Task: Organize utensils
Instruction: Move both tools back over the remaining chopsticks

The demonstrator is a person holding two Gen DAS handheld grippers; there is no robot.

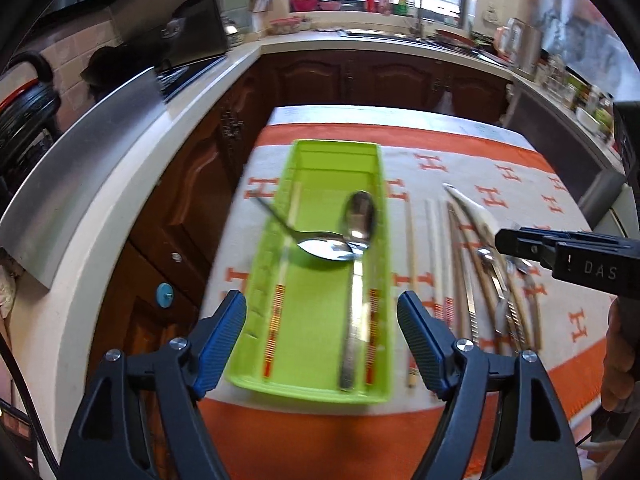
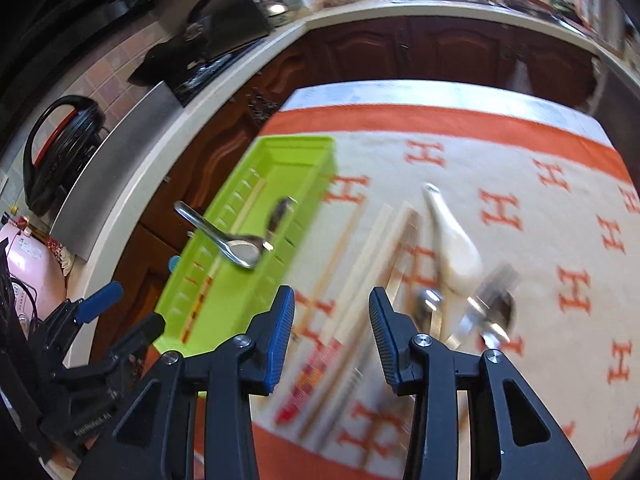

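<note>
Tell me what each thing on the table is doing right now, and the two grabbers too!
green tray: flat on the cloth, holding spoons and chopsticks.
long spoon: lying lengthwise in the tray.
second spoon: bowl in the tray, handle sticking out over its left wall.
white spoon: lying on the cloth, outside the tray.
loose chopsticks: flat on the cloth.
left gripper: open, empty.
right gripper: open, empty.
</note>
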